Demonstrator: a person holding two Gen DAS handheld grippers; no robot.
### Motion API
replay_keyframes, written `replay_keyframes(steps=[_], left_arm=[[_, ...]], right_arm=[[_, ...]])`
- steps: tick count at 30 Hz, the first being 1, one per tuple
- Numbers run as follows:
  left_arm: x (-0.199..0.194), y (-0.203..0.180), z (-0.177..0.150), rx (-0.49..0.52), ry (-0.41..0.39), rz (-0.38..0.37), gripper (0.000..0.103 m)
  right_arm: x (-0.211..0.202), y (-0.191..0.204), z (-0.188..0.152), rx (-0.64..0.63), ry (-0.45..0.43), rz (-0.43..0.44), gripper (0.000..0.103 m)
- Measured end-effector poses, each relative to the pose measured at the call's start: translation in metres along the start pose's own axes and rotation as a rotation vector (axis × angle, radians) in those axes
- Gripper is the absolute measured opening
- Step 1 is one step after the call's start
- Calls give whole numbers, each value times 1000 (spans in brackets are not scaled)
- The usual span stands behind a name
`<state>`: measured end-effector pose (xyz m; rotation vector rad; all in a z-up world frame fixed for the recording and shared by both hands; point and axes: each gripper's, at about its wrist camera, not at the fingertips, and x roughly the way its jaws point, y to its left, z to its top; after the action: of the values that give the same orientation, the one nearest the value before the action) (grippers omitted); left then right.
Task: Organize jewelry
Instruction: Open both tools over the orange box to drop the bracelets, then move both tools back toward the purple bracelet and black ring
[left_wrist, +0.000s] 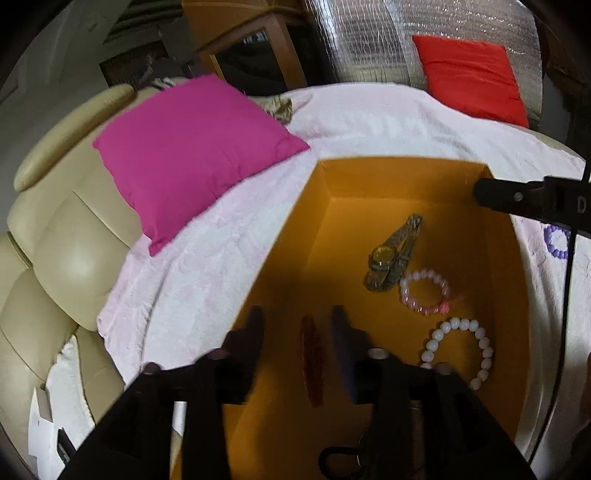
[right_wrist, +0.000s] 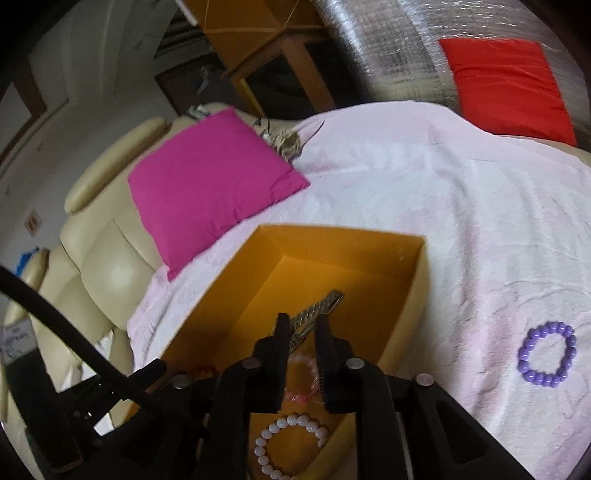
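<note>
A: Why is everything set on the sofa (left_wrist: 62, 236)?

B: I think the pink blanket (right_wrist: 424, 192) gives a soft bed so the beads do not roll. The orange box (left_wrist: 295, 206) stands on it, open at the top, as the one place for collecting the pieces.

A: What is in the box already?

B: A gold watch (left_wrist: 391, 254), a pink bracelet (left_wrist: 424, 291) just beside it, a white bracelet (left_wrist: 458, 350) nearer the camera, and a dark red bracelet (left_wrist: 312, 362) by the left wall.

A: And the left gripper (left_wrist: 297, 317)?

B: It hovers above the box with its fingers spread and nothing between them. The red bracelet lies under the gap, on the box floor, so I judge it was let go there.

A: The right gripper (right_wrist: 301, 325)?

B: It also hangs above the box, fingers apart with a narrow gap, and grips nothing; the watch shows behind the tips.

A: What is left?

B: The purple bracelet (right_wrist: 546, 352) lies outside the box on the blanket, well apart to the right of the right gripper. Probably it is next.
</note>
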<state>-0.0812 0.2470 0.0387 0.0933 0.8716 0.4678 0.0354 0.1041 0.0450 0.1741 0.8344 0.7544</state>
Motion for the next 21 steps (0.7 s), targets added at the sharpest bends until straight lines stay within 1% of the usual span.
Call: replay_keyframes(steps=[1,6,8,12,14,21], left_arm=[[-6,-1,1,3,-16,9,47],[-31,-5,8,5,-67,9,50],[-45,-9,11,9,-93,8,56],[-75,-17,16,20,-149,9,58],[-89,-22,18,20,-173,5,65],[-141,-46,21,57,-248,-6,68]], right_arm=[[-5,-2,1,7,-13,0,17],[-35,-15,6,24,-54,-14,17],[-46,-19,6,28,-62,-22,17],[-71,-28,5,27,-78,-50,17],[-84,-33,4,30,-89,-55,17],[-143,-53,0,54,-139,-81,18]])
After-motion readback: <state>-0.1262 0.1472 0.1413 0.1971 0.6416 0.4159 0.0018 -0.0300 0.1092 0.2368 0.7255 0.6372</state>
